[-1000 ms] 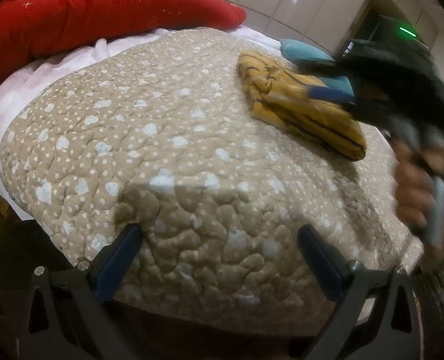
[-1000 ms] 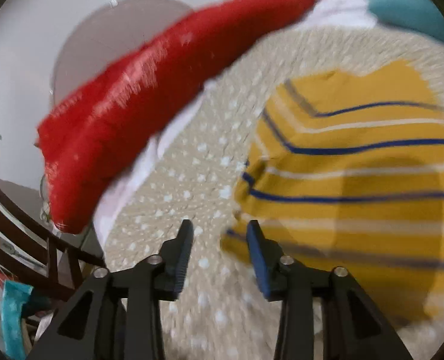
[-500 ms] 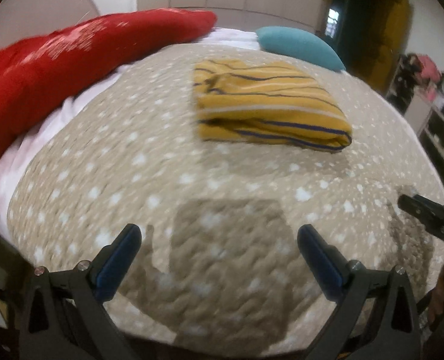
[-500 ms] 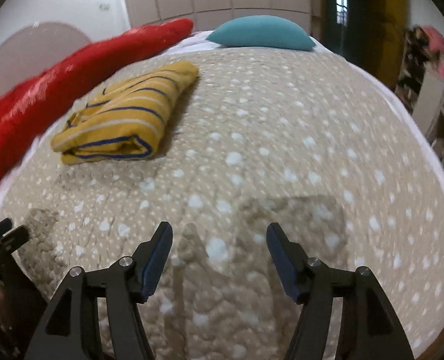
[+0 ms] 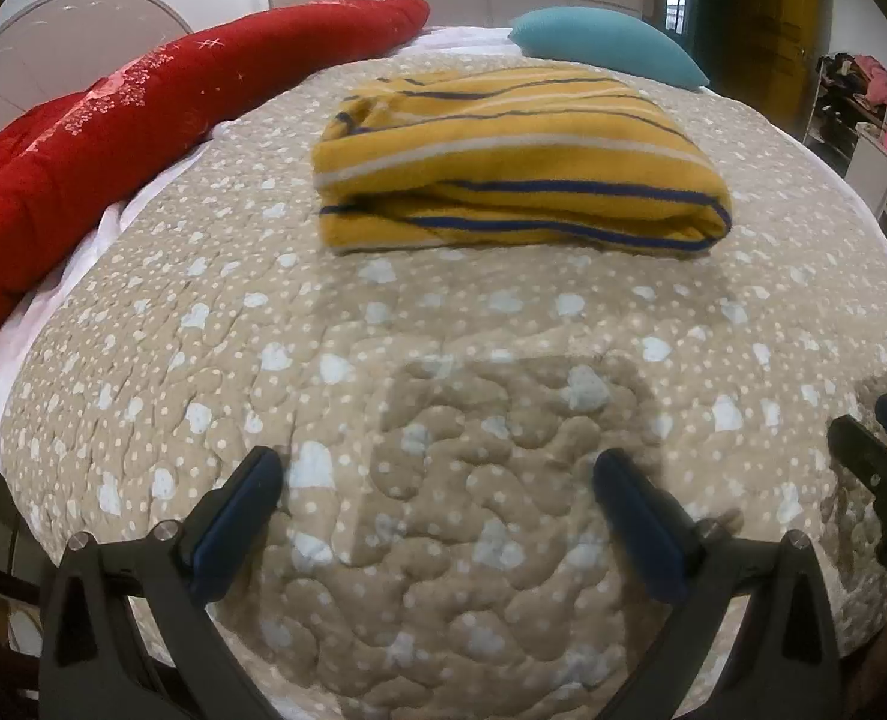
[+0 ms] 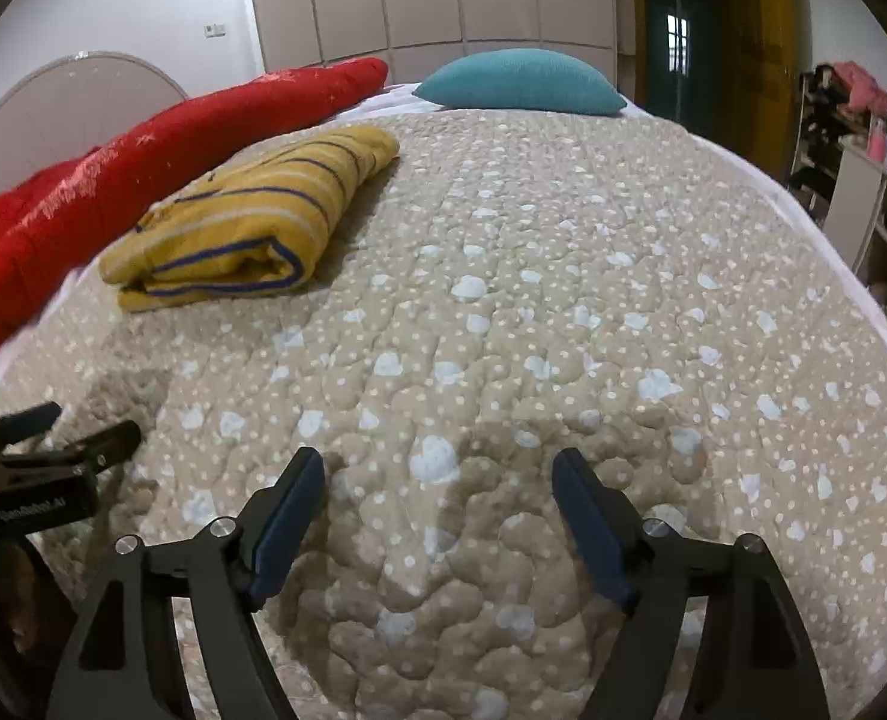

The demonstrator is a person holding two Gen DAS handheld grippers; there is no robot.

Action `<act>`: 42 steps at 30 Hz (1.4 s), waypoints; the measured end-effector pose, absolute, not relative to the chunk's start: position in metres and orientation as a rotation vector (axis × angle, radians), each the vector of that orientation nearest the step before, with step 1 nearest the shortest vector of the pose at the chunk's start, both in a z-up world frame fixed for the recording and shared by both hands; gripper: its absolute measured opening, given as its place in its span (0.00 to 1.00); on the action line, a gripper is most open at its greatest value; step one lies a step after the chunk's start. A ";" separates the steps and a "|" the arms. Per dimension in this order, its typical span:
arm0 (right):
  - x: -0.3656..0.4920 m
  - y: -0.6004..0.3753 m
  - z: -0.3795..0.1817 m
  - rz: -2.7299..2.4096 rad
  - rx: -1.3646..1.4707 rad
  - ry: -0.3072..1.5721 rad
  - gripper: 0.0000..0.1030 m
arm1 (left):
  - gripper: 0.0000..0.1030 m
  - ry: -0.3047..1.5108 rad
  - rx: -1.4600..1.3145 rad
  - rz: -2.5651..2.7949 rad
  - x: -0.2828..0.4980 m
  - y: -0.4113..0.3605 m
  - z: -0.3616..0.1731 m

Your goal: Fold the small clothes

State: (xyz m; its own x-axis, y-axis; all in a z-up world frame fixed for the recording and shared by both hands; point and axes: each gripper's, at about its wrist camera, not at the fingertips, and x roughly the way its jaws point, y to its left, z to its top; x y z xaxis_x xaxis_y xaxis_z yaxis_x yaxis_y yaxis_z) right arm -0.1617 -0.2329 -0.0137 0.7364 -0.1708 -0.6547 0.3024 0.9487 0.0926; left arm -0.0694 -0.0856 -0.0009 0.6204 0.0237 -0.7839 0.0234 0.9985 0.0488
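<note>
A yellow garment with blue and white stripes (image 5: 503,162) lies folded in a thick bundle on the beige dotted quilt (image 5: 443,372); it also shows in the right wrist view (image 6: 251,222) at the left. My left gripper (image 5: 437,510) is open and empty, low over the quilt's near edge, well short of the garment. My right gripper (image 6: 437,510) is open and empty, to the right of the garment over bare quilt. The right gripper's tips show at the left wrist view's right edge (image 5: 875,456).
A red padded blanket (image 5: 113,114) lies along the bed's left side. A teal pillow (image 6: 521,84) sits at the far end. White sheet shows at the quilt's edges. Wardrobe doors stand behind; shelves with clutter (image 6: 863,120) stand at the right.
The right gripper let go of the garment, pulled back to the near edge and opened wider. Both views swung to face the bed squarely; the folded garment stays on the quilt.
</note>
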 end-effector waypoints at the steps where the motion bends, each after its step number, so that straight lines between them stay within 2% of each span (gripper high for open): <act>1: -0.162 -0.232 -0.015 -0.264 0.196 0.697 0.84 | 1.00 0.892 0.057 0.000 -0.072 -0.087 -0.001; 17: -0.147 -0.217 -0.015 -0.304 0.176 0.741 0.92 | 1.00 0.964 0.080 -0.005 -0.085 -0.091 0.003; 42: -0.145 -0.210 -0.020 -0.335 0.137 0.738 0.95 | 1.00 0.948 0.078 0.002 -0.088 -0.092 0.003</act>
State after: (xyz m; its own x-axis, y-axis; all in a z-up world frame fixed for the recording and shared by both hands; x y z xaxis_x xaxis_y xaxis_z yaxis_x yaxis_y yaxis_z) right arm -0.1448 -0.2102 -0.0205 0.6894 -0.2507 -0.6796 0.3463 0.9381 0.0052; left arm -0.0881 -0.0920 0.0031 0.5833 0.0361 -0.8114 0.0329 0.9971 0.0680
